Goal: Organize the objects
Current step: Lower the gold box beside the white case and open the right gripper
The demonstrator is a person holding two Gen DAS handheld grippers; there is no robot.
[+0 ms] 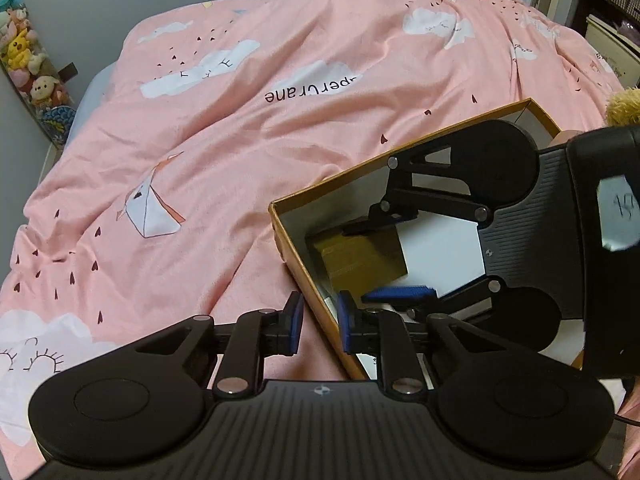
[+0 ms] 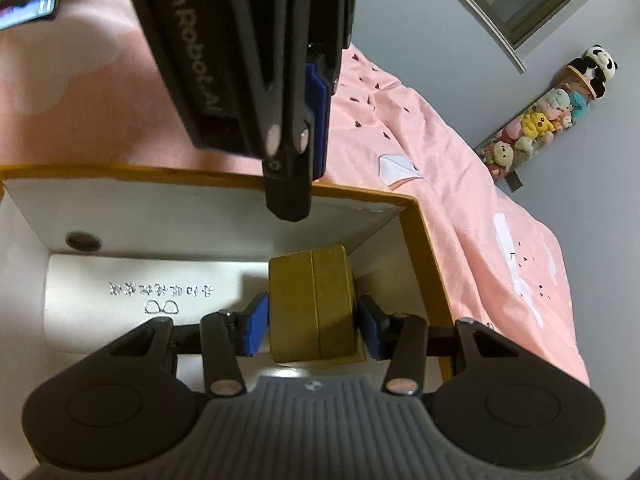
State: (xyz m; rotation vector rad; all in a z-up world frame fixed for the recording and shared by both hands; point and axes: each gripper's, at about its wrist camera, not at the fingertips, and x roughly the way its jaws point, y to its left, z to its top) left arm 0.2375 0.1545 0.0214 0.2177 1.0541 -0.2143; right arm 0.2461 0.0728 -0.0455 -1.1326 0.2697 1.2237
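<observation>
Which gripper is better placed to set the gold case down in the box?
Right. The right gripper is already inside the box, fingers either side of the gold case. The left gripper only straddles the box wall.

Black tool [image 1: 319, 327], blue pads [image 1: 297, 318], possibly ribbed base.

The left gripper [image 1: 319, 322] points forward with its jaws parted, one blue pad on either side of a thin wall edge, neither clearly pressing it. The right gripper [image 2: 312, 326] reaches in from the left one's right, angled downward, its blue pads [image 2: 256, 326] set against both flanks of a small block between them. The two grippers sit near each other, the left just ahead of the right.
</observation>
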